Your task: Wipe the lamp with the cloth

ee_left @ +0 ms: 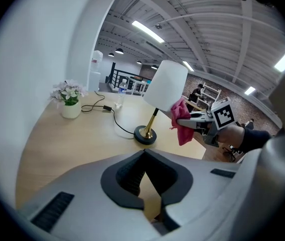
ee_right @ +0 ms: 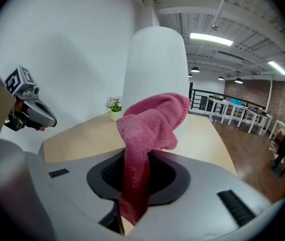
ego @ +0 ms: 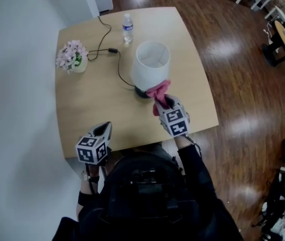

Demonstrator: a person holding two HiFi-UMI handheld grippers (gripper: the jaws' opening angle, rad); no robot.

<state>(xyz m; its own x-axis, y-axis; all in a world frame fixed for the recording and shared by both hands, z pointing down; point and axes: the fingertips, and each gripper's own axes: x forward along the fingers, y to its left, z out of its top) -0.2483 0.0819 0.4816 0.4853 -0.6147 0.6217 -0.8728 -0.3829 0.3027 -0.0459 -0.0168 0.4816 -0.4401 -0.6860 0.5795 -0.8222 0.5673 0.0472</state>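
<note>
A lamp with a white shade, a brass stem and a dark round base stands near the middle of the wooden table. My right gripper is shut on a pink cloth, whose bunched top touches the shade's lower near edge. In the right gripper view the cloth rises from between the jaws against the shade. My left gripper hangs shut and empty over the table's near left edge, apart from the lamp. The left gripper view shows the right gripper with the cloth beside the stem.
A small pot of pale pink flowers sits at the table's far left. A water bottle stands at the far edge. The lamp's black cable snakes from the base toward the back. A white wall borders the left; wood floor lies to the right.
</note>
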